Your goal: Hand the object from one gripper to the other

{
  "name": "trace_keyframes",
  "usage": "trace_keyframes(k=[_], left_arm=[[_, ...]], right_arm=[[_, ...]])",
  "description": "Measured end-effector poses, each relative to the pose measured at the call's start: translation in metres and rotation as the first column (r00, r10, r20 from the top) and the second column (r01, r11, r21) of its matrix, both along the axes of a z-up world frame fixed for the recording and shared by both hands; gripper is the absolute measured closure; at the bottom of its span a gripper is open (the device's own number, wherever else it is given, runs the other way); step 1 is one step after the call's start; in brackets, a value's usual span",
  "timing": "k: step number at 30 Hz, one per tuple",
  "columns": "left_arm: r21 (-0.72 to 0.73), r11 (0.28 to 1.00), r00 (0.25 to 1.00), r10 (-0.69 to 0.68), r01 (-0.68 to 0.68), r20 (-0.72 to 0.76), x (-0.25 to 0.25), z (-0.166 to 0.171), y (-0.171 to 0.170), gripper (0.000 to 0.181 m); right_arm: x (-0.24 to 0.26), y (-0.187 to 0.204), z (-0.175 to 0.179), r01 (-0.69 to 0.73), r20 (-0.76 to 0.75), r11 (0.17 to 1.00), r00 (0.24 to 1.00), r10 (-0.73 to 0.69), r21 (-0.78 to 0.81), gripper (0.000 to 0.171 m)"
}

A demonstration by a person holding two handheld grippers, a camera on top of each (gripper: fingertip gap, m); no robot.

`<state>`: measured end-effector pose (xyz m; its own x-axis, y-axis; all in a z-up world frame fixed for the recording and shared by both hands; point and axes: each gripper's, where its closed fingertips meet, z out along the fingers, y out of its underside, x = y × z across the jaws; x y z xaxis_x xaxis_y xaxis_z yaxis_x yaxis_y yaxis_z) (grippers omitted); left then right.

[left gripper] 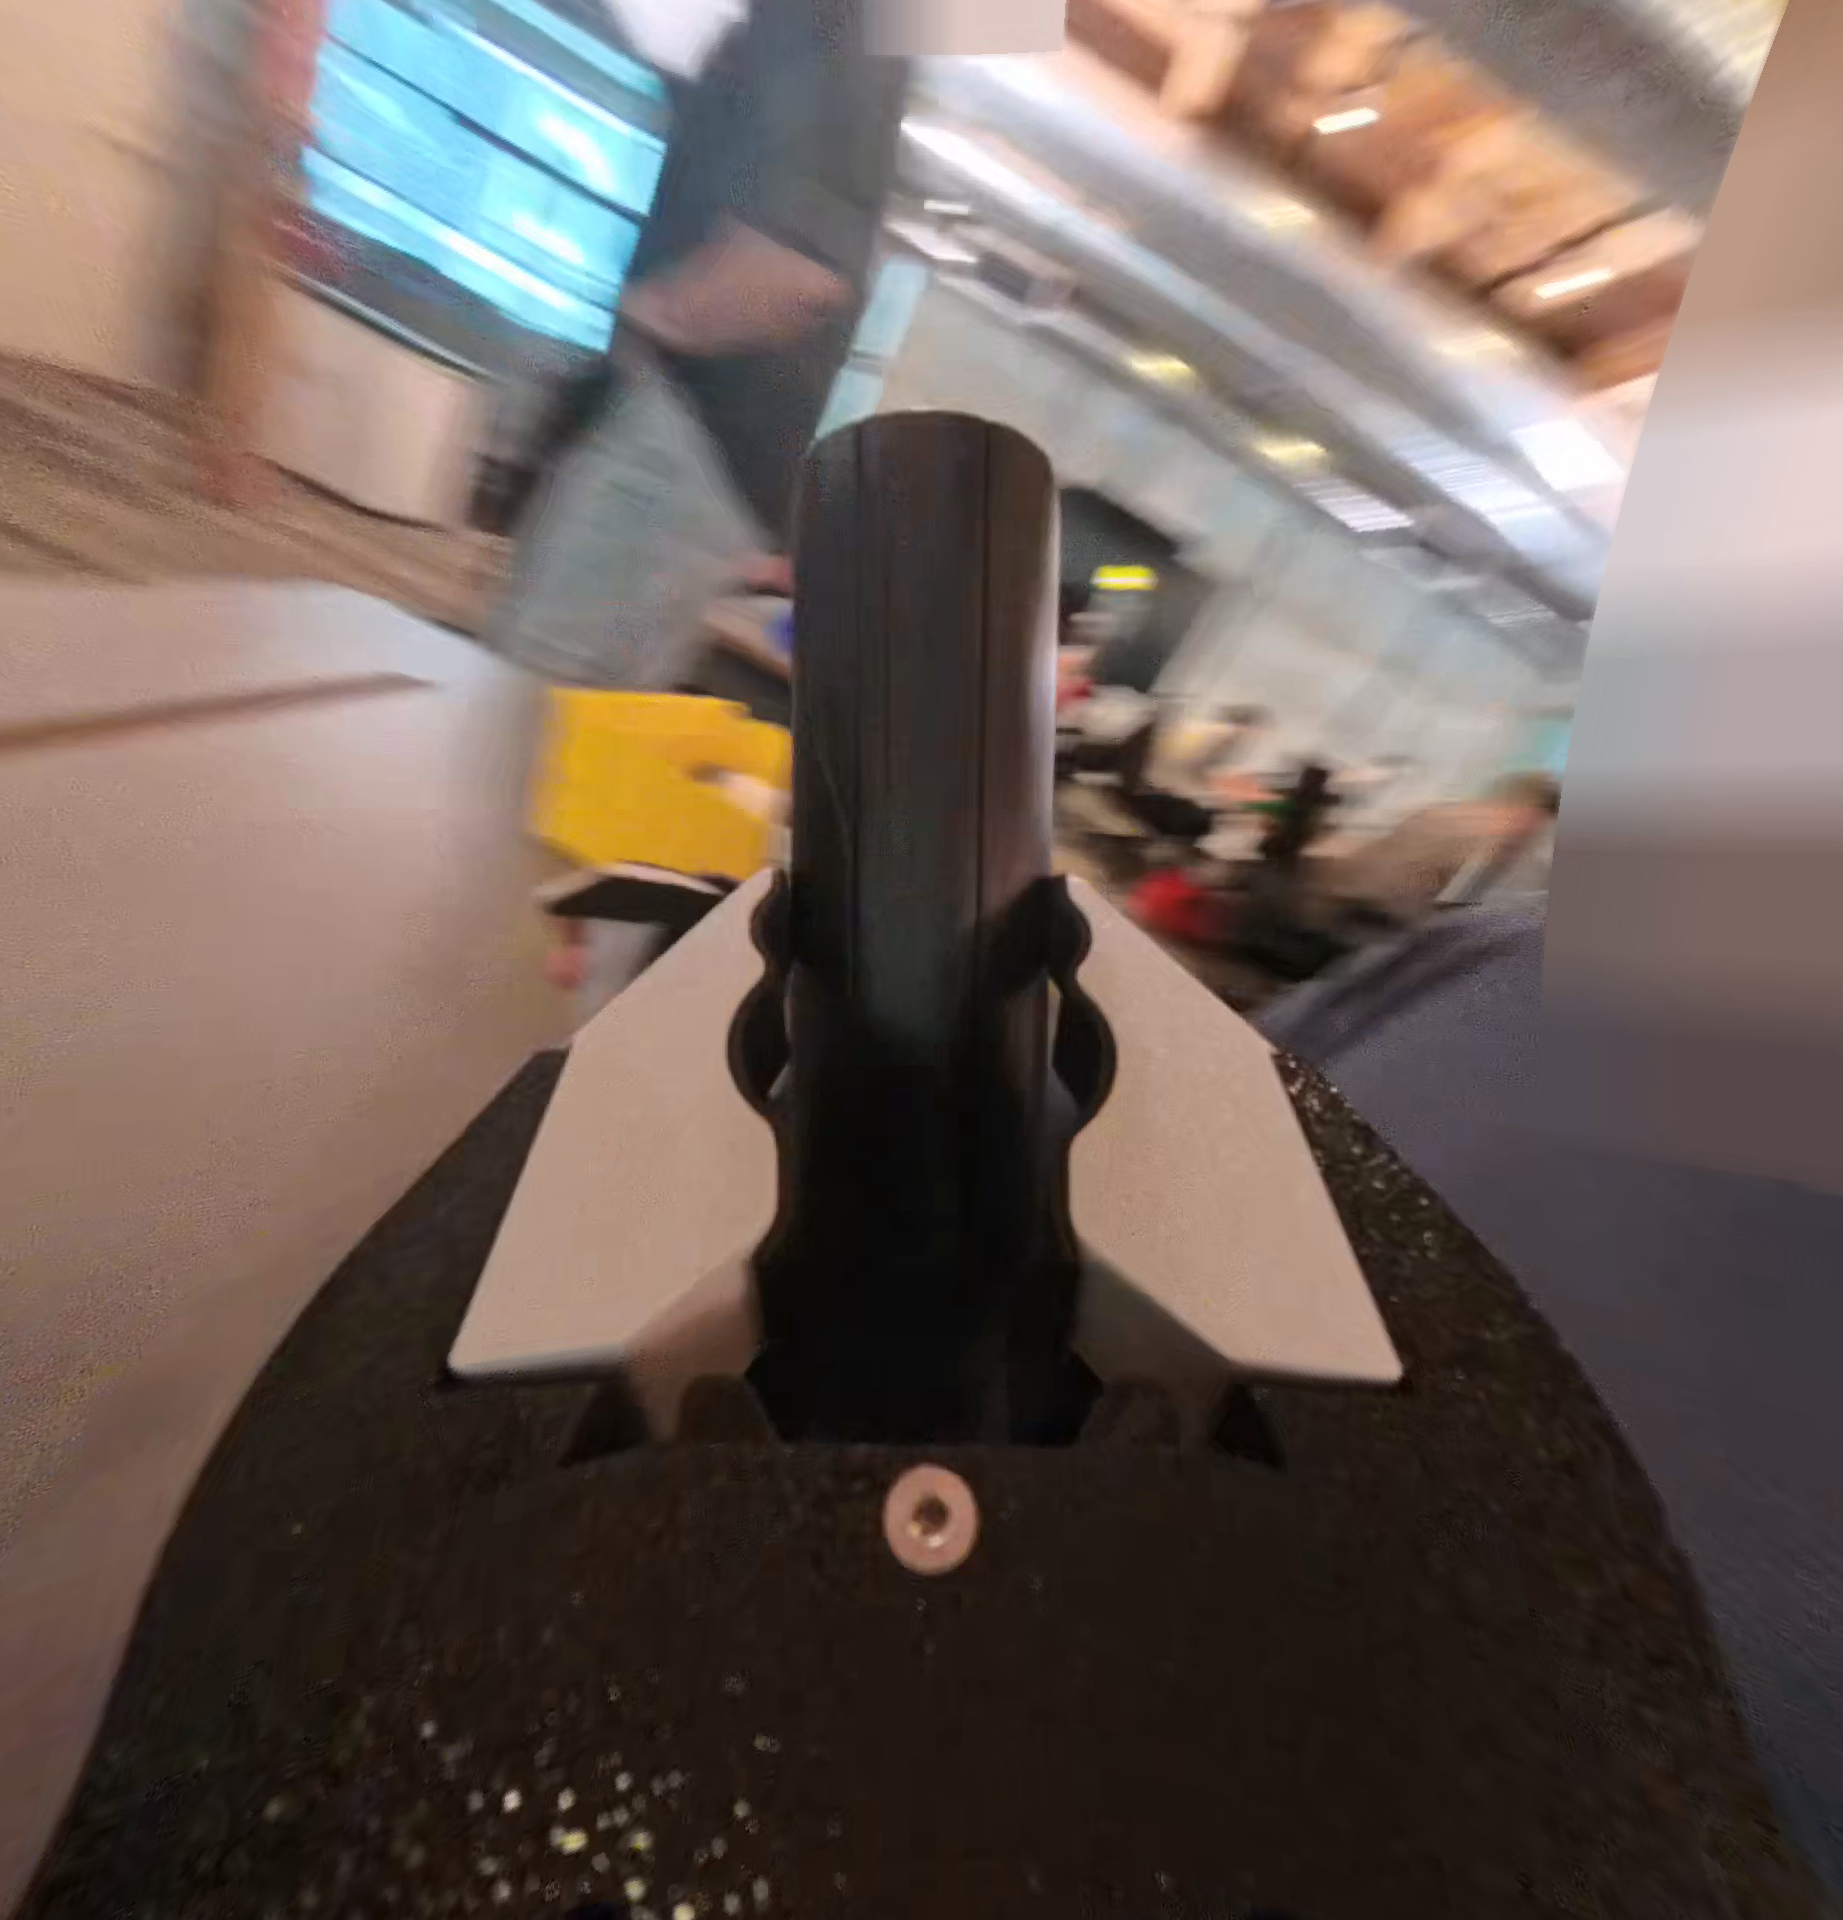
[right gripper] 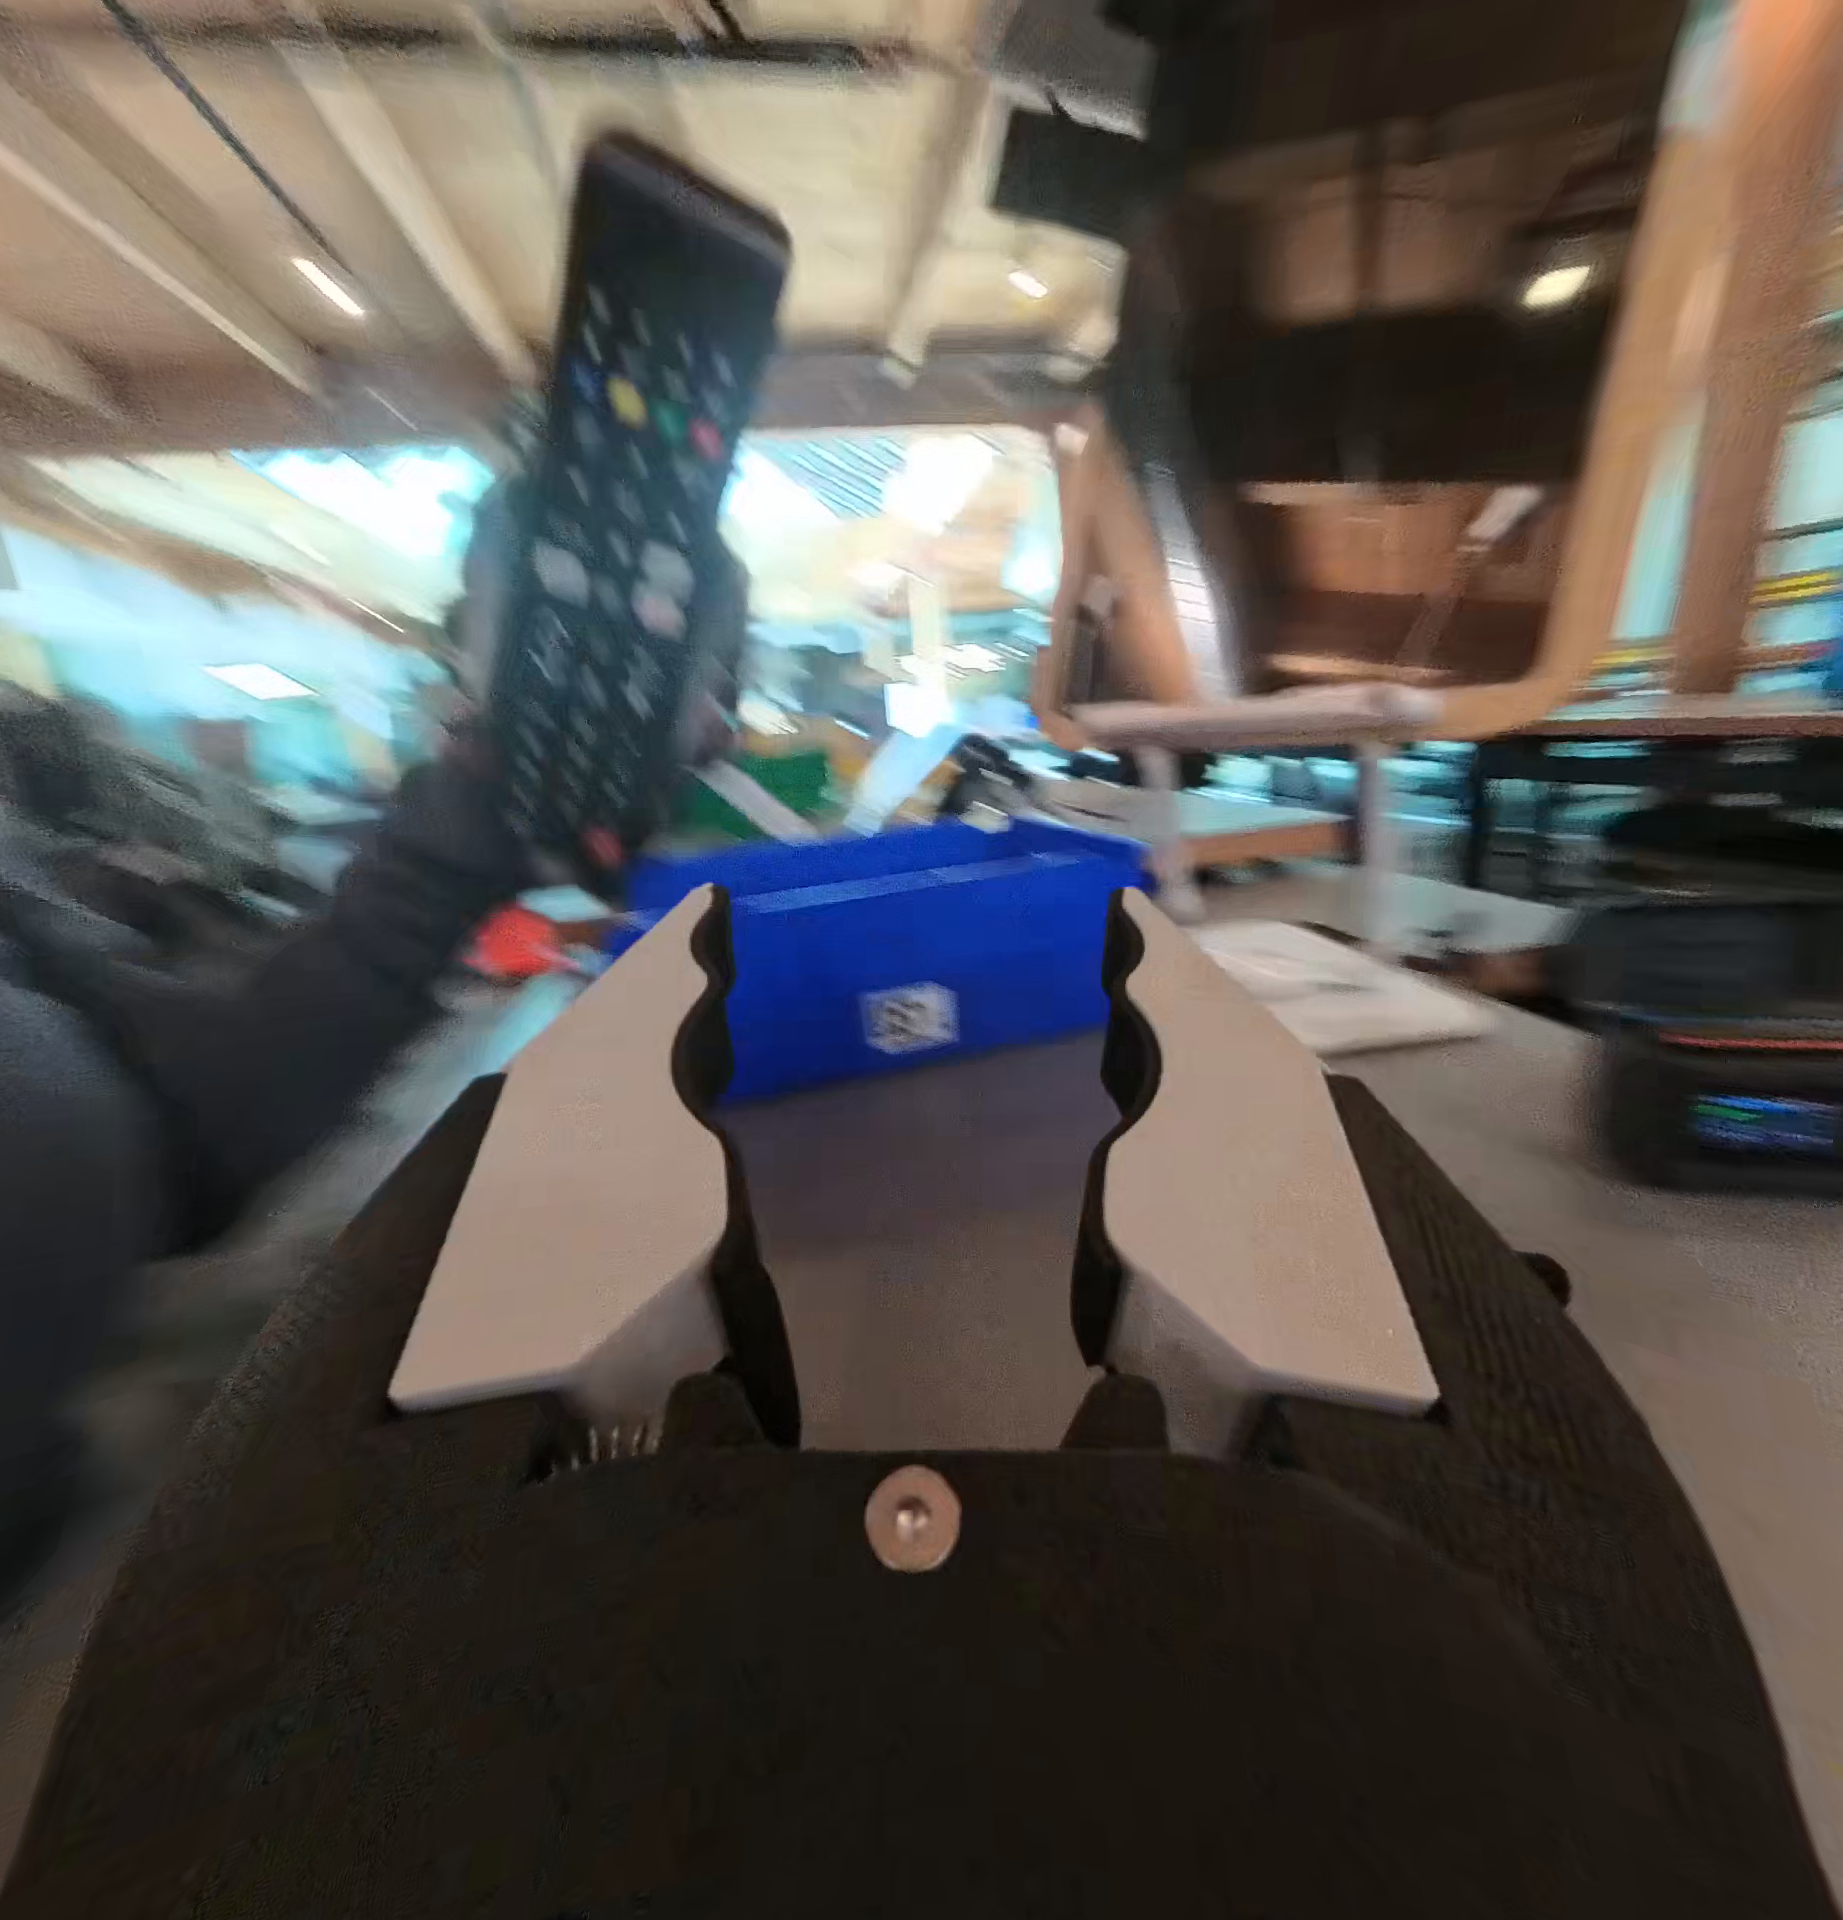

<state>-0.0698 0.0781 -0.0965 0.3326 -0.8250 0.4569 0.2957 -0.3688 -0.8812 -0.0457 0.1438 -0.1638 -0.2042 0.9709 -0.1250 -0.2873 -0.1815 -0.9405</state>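
Observation:
My left gripper [left gripper: 922, 914] is shut on a black remote control [left gripper: 922, 665], which sticks out forward past the fingertips with its plain back facing the camera. In the right wrist view the same remote control [right gripper: 636, 499] shows at upper left, upright and slightly tilted, its button side with coloured keys facing me, held from below by the left gripper [right gripper: 584, 831], which is blurred. My right gripper [right gripper: 917, 914] is open and empty, to the right of and below the remote, apart from it.
A blue bin [right gripper: 896, 966] stands on the grey table [right gripper: 1571, 1299] beyond the right gripper. A wooden chair [right gripper: 1416, 520] is at upper right. A yellow box [left gripper: 657, 790] and a person [left gripper: 730, 364] are behind the left gripper. Both views are motion-blurred.

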Motion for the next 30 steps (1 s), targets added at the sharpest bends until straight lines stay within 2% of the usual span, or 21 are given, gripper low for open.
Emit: trace_keyframes(k=[2, 5, 8, 11, 12, 14, 16, 19, 21, 23, 25, 26, 28, 30], left_arm=[[-0.084, 0.961, 0.958, -0.249, 0.262, 0.143, 0.035, -0.013, -0.002, 0.134], [-0.149, 0.861, 0.853, -0.432, 0.487, 0.292, 0.068, -0.035, 0.0, 0.134], [-0.196, 0.783, 0.784, -0.499, 0.591, 0.37, 0.085, -0.052, 0.007, 0.134], [-0.249, 0.745, 0.773, -0.521, 0.619, 0.363, 0.095, -0.066, 0.012, 0.133], [-0.255, 0.731, 0.762, -0.528, 0.633, 0.375, 0.095, -0.066, 0.012, 0.133], [-0.274, 0.743, 0.775, -0.491, 0.611, 0.398, 0.093, -0.067, 0.02, 0.133], [-0.295, 0.788, 0.814, -0.4, 0.541, 0.422, 0.083, -0.067, 0.036, 0.096], [-0.33, 0.887, 0.892, -0.17, 0.324, 0.419, 0.055, -0.075, 0.071, 0.077], [-0.364, 0.913, 0.911, -0.018, 0.183, 0.412, 0.032, -0.083, 0.09, 0.065], [-0.403, 0.906, 0.898, 0.067, 0.127, 0.435, 0.015, -0.089, 0.099, 0.075], [-0.437, 0.882, 0.874, 0.064, 0.176, 0.482, 0.011, -0.092, 0.098, 0.091], [-0.451, 0.862, 0.861, 0.035, 0.23, 0.507, 0.015, -0.092, 0.095, 0.092], [-0.475, 0.793, 0.835, -0.075, 0.382, 0.545, 0.032, -0.095, 0.08, 0.09], [-0.495, 0.712, 0.801, -0.16, 0.498, 0.577, 0.049, -0.098, 0.068, 0.087]], right_arm=[[0.013, -0.011, 0.02, -0.148, -0.084, 0.984, 0.987, 0.14, -0.099, 0.101], [0.026, -0.022, 0.036, -0.286, -0.146, 0.944, 0.953, 0.264, -0.164, 0.1], [0.034, -0.035, 0.042, -0.413, -0.154, 0.888, 0.909, 0.388, -0.201, 0.103], [0.041, -0.04, 0.047, -0.467, -0.185, 0.862, 0.881, 0.435, -0.199, 0.125], [0.041, -0.039, 0.045, -0.454, -0.173, 0.871, 0.888, 0.426, -0.189, 0.142], [0.041, -0.035, 0.044, -0.405, -0.146, 0.902, 0.912, 0.384, -0.153, 0.143], [0.039, -0.028, 0.041, -0.297, -0.111, 0.951, 0.952, 0.287, -0.088, 0.146], [0.04, -0.012, 0.043, -0.088, -0.096, 0.996, 0.991, 0.09, 0.025, 0.149], [0.041, -0.001, 0.047, 0.094, -0.106, 0.987, 0.991, -0.08, 0.13, 0.15], [0.041, 0.004, 0.048, 0.24, -0.108, 0.94, 0.97, -0.22, 0.243, 0.149], [0.037, 0.003, 0.048, 0.341, -0.118, 0.869, 0.94, -0.321, 0.359, 0.149], [0.035, 0.0, 0.048, 0.383, -0.135, 0.822, 0.923, -0.361, 0.422, 0.15], [0.03, -0.009, 0.049, 0.462, -0.198, 0.697, 0.881, -0.429, 0.548, 0.149], [0.022, -0.023, 0.045, 0.497, -0.254, 0.525, 0.847, -0.467, 0.691, 0.15]])
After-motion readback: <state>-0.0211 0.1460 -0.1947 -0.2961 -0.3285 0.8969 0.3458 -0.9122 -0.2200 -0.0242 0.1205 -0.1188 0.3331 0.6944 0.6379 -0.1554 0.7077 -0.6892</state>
